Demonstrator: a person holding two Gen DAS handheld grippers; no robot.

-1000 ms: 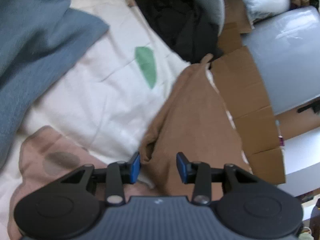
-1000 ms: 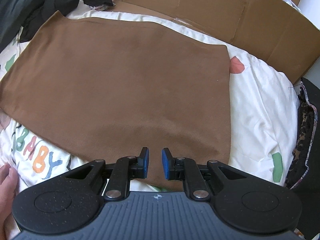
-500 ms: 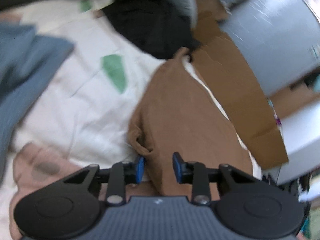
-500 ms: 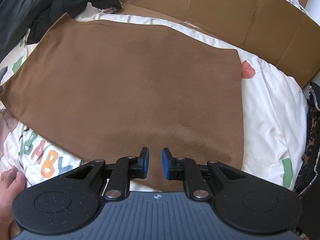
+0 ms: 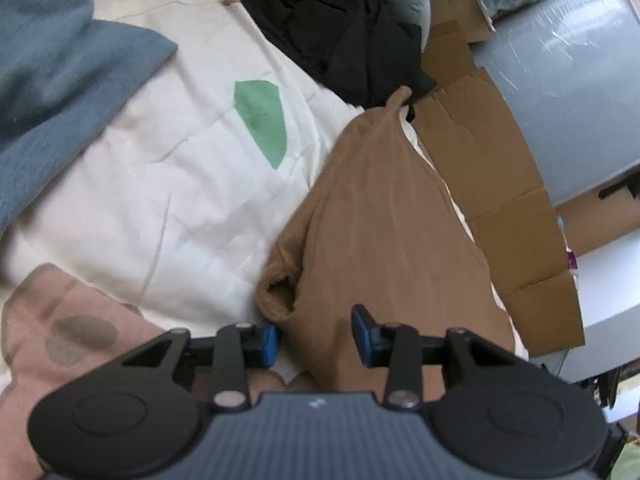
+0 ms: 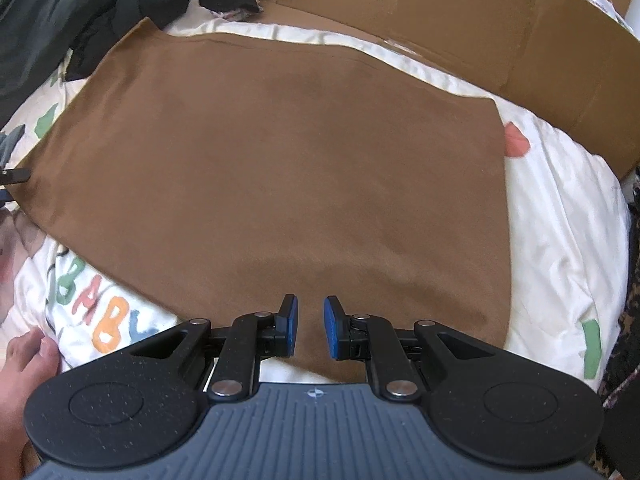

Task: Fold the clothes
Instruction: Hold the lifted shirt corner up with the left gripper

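Note:
A brown garment lies spread flat on the white printed bedsheet. In the left wrist view its left edge runs away from me, with a rolled hem opening near the fingers. My left gripper straddles that edge. Its jaws are opening, and the cloth lies between the blue pads without being pinched. My right gripper hovers over the garment's near edge. Its pads stand a narrow gap apart, with only flat cloth showing beneath. A black fingertip shows at the garment's left corner.
A blue blanket lies at the left, with a pile of black clothes at the far end. Cardboard walls the far side beside a grey wrapped bundle. A person's hand rests on the sheet at the near left.
The left gripper's jaws narrowed around the garment's edge, then widened again, while its view swung aside and came back. The right gripper's jaws kept the same narrow gap.

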